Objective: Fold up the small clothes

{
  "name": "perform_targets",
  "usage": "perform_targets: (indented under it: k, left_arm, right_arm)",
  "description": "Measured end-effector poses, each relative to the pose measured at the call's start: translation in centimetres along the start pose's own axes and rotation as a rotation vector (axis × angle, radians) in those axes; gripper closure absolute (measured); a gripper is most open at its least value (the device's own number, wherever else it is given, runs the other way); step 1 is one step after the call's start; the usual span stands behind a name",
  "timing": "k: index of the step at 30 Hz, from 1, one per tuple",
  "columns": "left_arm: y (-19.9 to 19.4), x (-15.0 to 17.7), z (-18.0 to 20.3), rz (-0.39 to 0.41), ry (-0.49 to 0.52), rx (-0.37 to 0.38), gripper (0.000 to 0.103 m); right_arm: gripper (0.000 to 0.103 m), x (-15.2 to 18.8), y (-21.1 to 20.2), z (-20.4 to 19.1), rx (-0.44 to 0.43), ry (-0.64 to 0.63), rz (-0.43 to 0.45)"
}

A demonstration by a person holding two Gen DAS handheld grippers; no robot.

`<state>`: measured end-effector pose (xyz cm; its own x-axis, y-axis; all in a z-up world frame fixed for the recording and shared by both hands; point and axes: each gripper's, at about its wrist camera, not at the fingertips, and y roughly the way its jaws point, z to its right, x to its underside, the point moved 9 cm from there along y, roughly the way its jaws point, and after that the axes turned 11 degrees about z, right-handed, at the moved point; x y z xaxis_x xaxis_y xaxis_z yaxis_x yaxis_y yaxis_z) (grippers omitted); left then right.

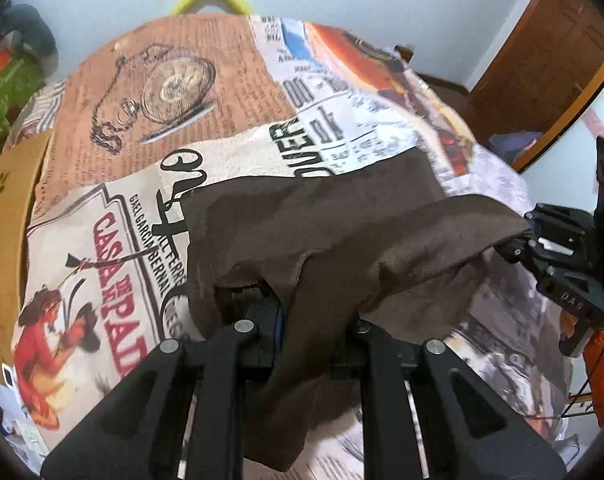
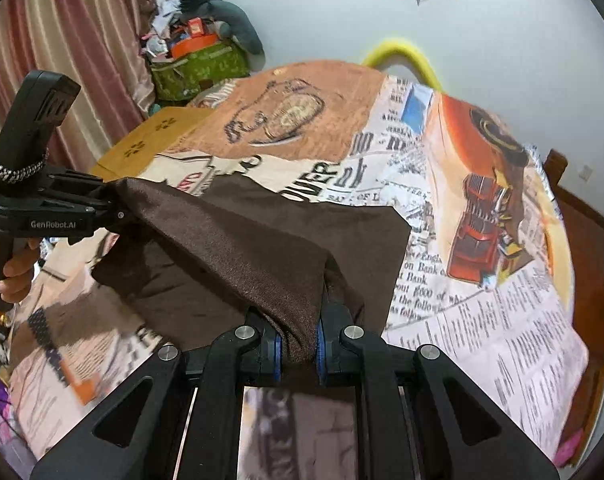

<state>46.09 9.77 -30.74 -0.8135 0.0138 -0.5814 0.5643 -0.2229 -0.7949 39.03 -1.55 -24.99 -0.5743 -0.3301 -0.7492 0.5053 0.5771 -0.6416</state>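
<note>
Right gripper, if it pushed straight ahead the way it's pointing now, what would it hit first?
The brown garment itself: the right gripper is shut on its edge, and the cloth lies directly ahead. Beyond it comes the printed bedspread, though depth is hard to judge through the fisheye.

Left wrist: looks forward close over its fingers across the printed bedspread (image 1: 206,92).
Right wrist: same, facing the wall.
Shared: brown cloth (image 1: 342,232) (image 2: 242,240), bedspread (image 2: 482,300).
</note>
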Motion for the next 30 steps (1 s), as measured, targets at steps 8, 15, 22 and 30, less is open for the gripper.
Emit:
perform_targets:
  k: [8,15,22,30]
  left_arm:
    - [2.6,-0.7,-2.8,-0.004,-0.042,-0.065,0.031]
    - [0.3,-2.5,-4.7,0.073,-0.050,-0.159,0.029]
    - [-1.9,-1.6,-4.5,0.107,-0.024,-0.171,0.023]
    - [0.1,0.1,-5.3,0.064,-0.073,-0.197,0.050]
  right_arm:
    - [0.078,-0.6,2.8,2.3,-0.047,0.128,-0.061]
    - [0.046,-2.9,0.2,5.0,0.036,0.200,0.058]
    - [0.046,-2.0,-2.2,4.8,0.028,0.205,0.079]
    - [0.046,3.1,-0.6,2.4,0.017,0.114,-0.023]
